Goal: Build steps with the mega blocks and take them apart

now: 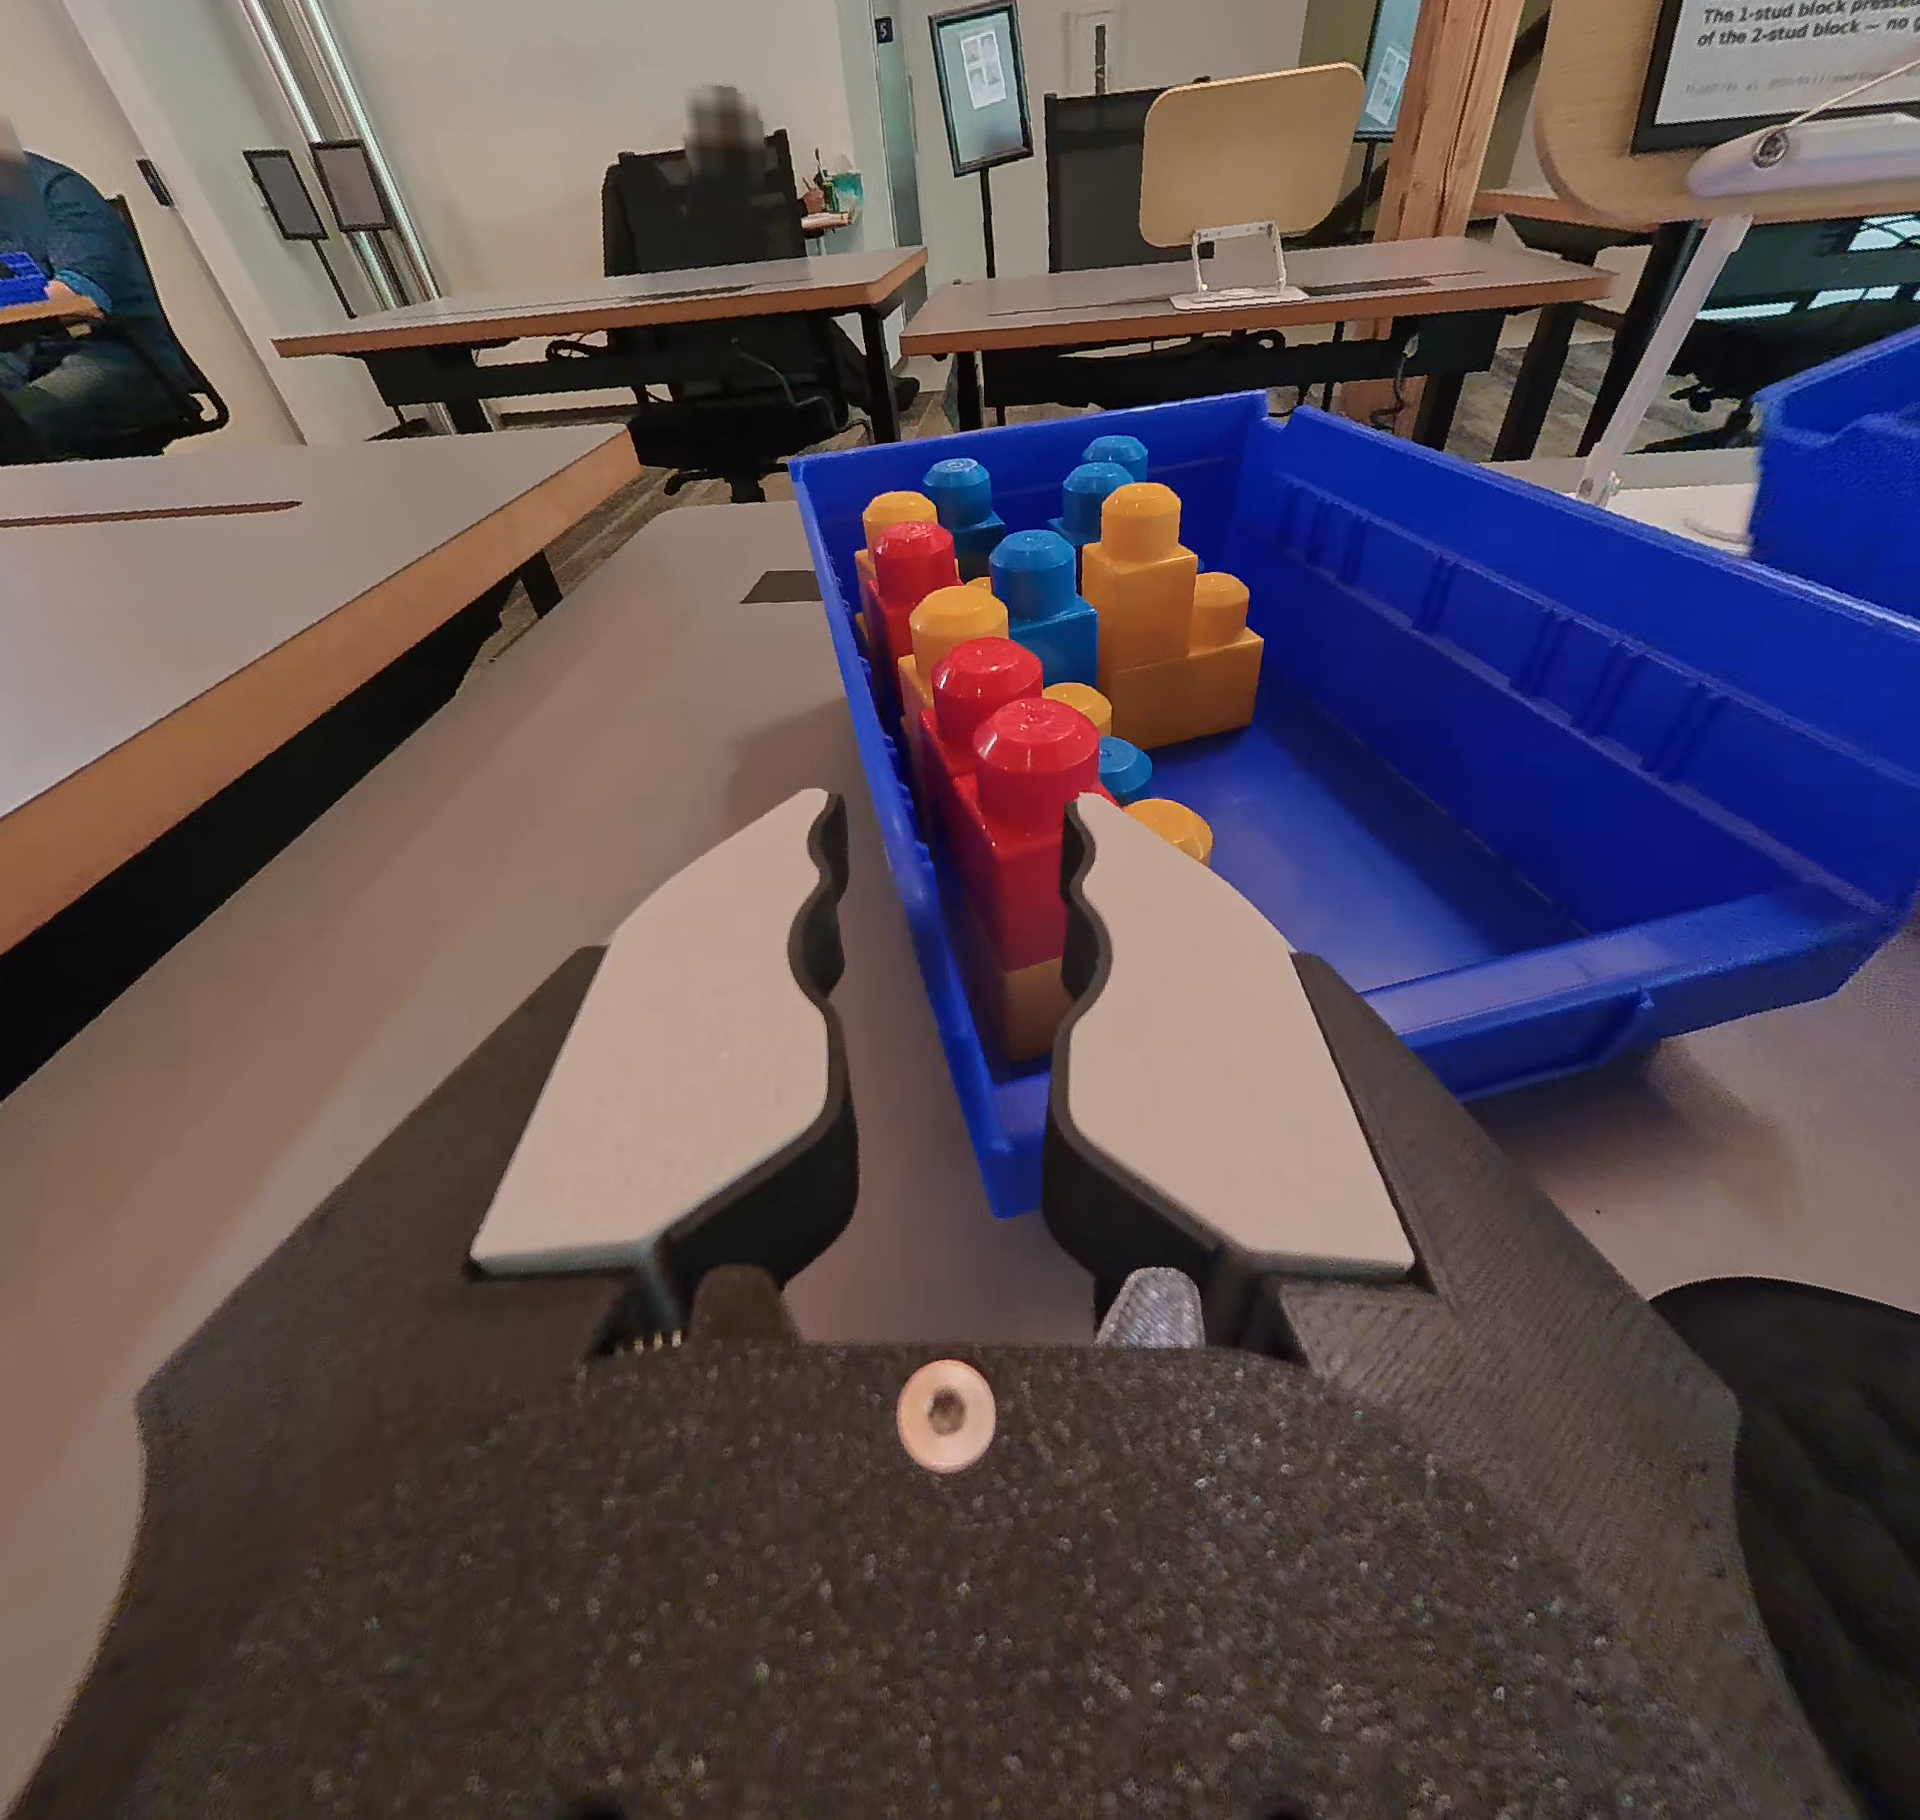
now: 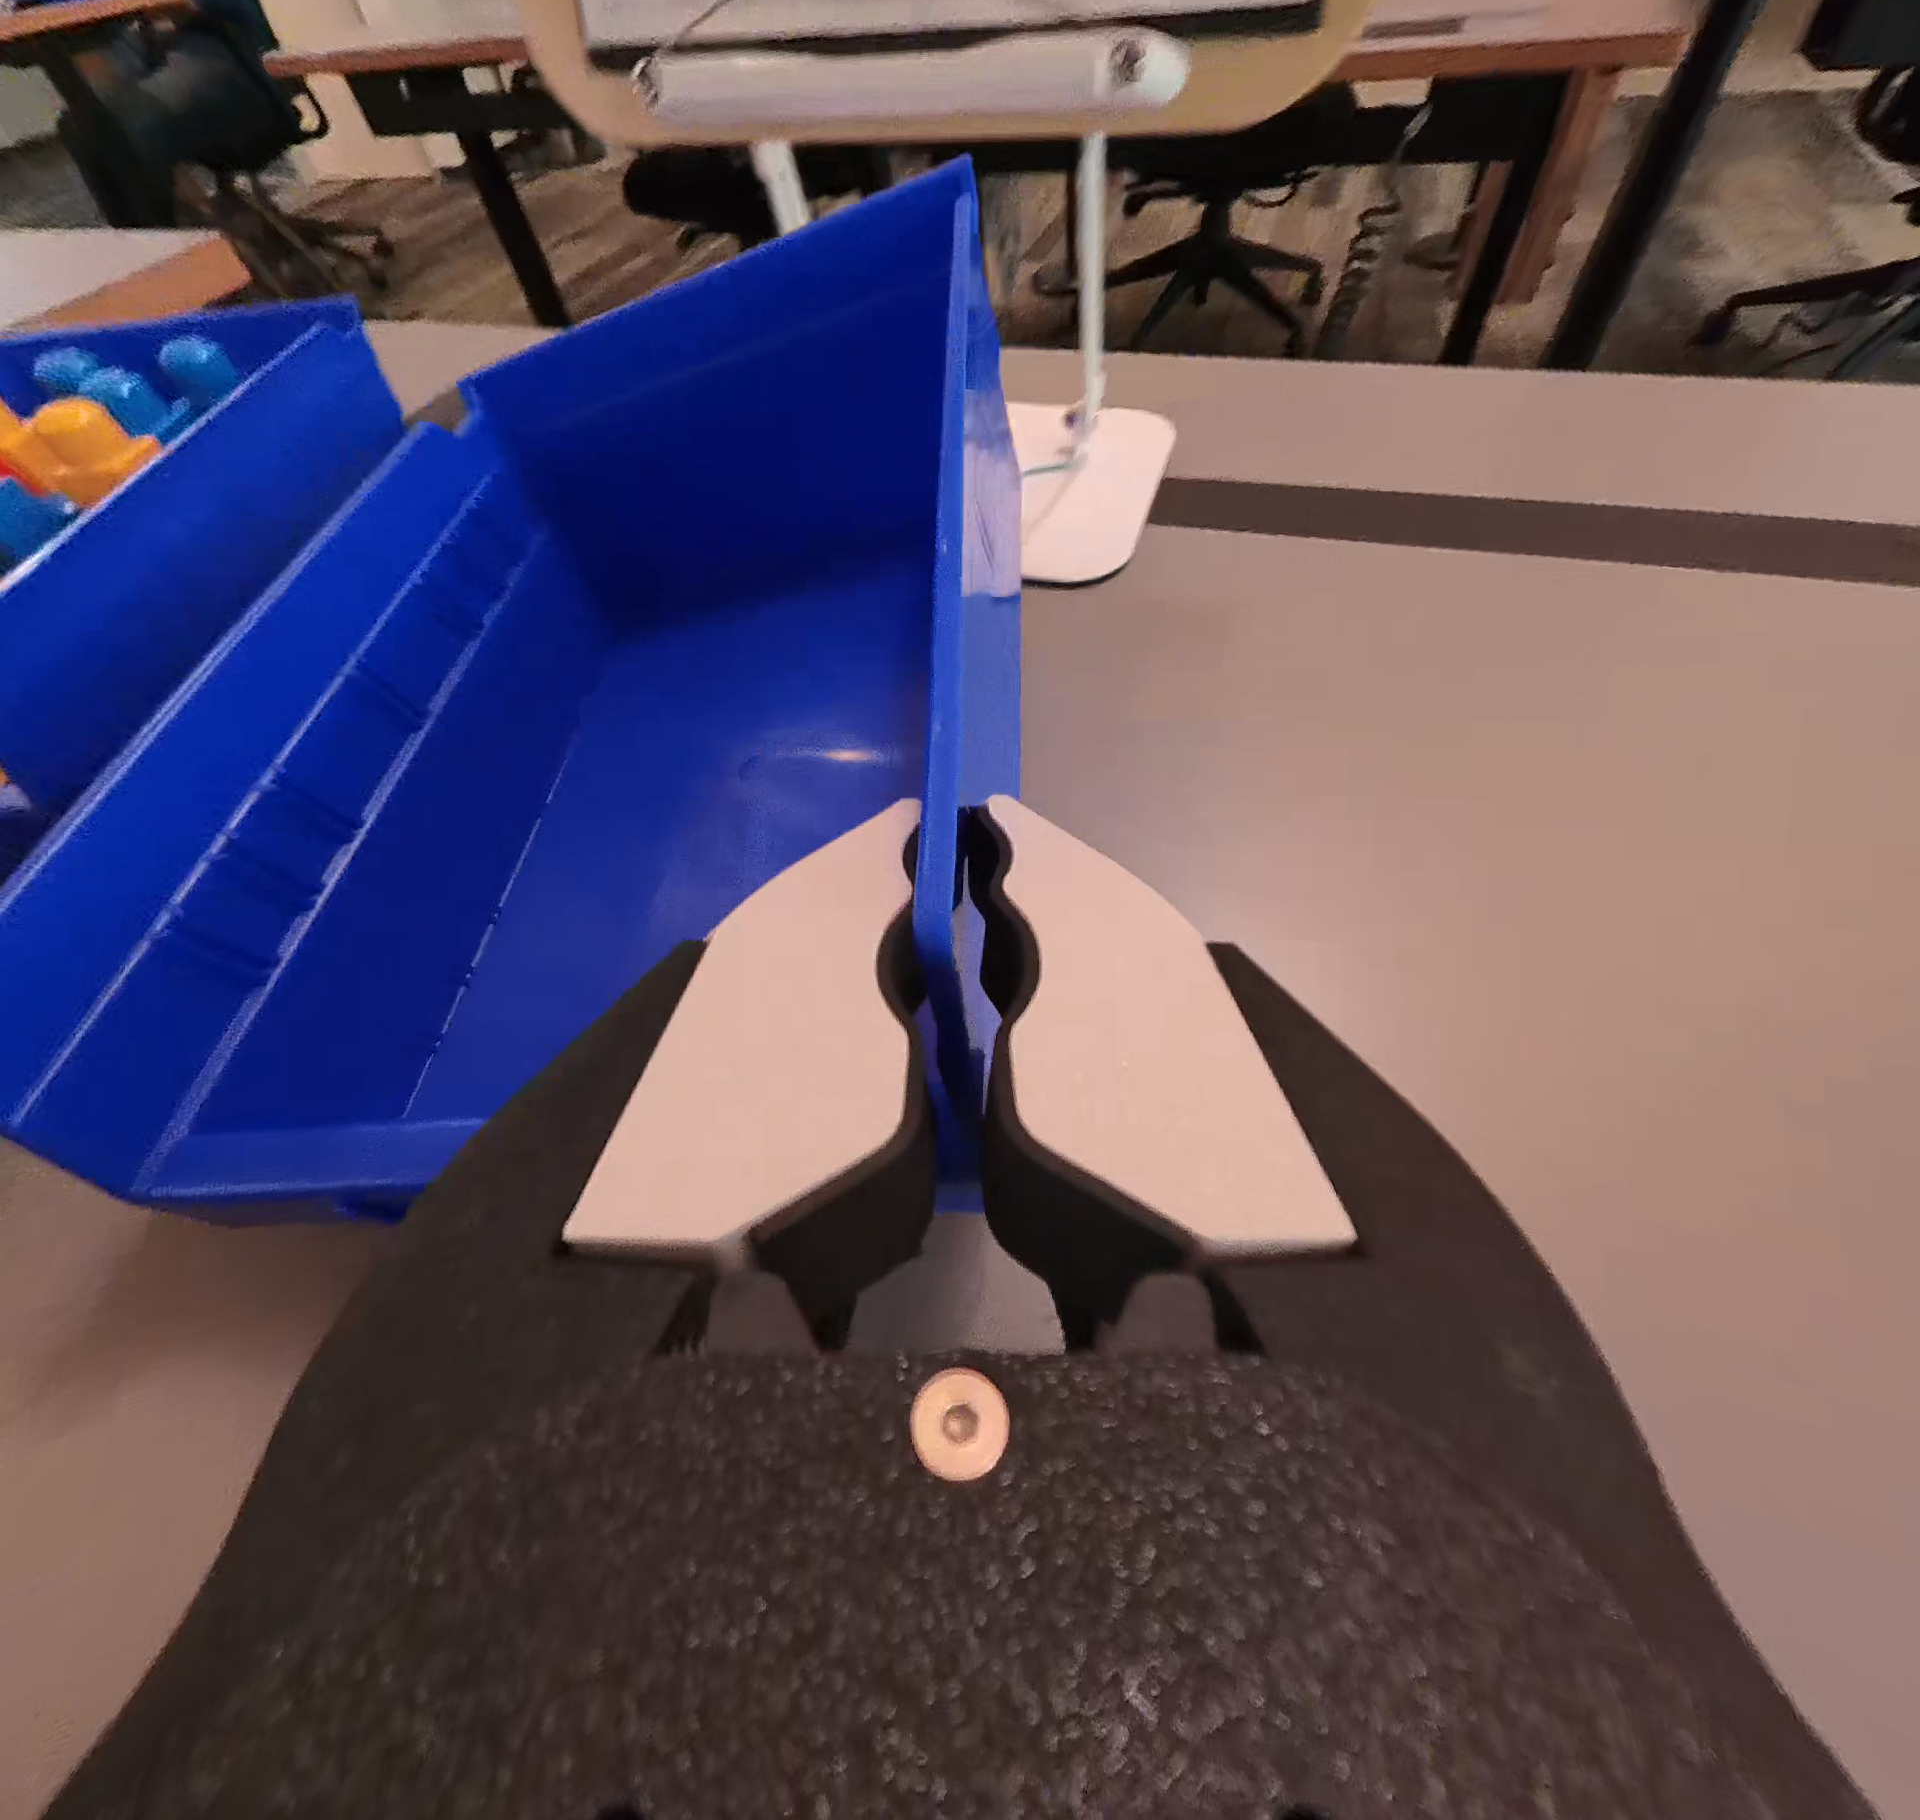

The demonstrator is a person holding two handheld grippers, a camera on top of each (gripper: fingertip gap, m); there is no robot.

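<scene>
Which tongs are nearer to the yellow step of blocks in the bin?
Left. The left tongs are open at the near wall of the bin holding the yellow step. The right tongs are shut on the empty bin wall beside it.

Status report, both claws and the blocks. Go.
Left claw open, straddling near wall of the block bin. Right claw shut on side wall of the empty bin. Mega blocks all stacked in their bin, none gripped. Nothing in the way.
</scene>
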